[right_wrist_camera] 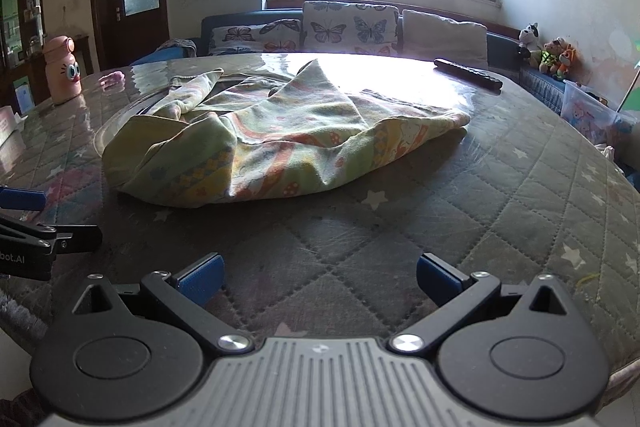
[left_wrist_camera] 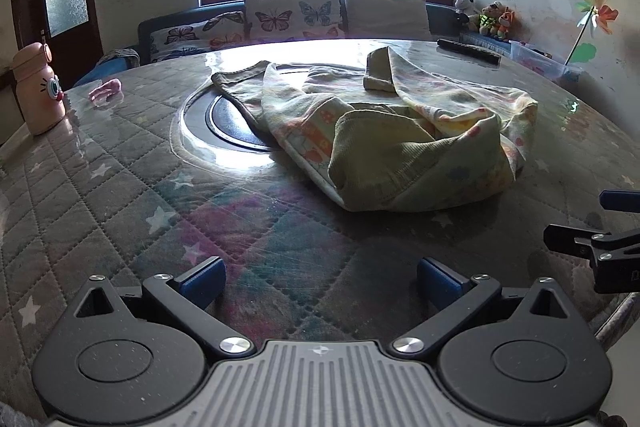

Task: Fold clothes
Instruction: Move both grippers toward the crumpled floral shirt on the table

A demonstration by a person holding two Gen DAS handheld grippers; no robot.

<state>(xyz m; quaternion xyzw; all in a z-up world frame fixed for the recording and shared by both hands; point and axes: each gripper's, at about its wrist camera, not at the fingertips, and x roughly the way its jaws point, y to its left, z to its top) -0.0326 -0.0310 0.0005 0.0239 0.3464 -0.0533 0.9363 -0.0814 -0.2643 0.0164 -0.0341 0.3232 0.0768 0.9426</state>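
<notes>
Left wrist view — crumpled garment (left_wrist_camera: 384, 131) beyond the open left claw (left_wrist_camera: 320, 283).

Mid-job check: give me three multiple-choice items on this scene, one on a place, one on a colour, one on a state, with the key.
1. Where does the garment lie?
A. on the sofa
B. on the table, partly over its dark round inset
C. on the floor

2. What colour is the bottle?
A. pink
B. blue
C. black

3. How are the tongs?
A. both shut on cloth
B. left shut, right open
C. both open, holding nothing

Key: B, the cloth covers part of the inset on the table. A, its body is pink. C, left tongs and right tongs are spread wide, short of the garment.
</notes>
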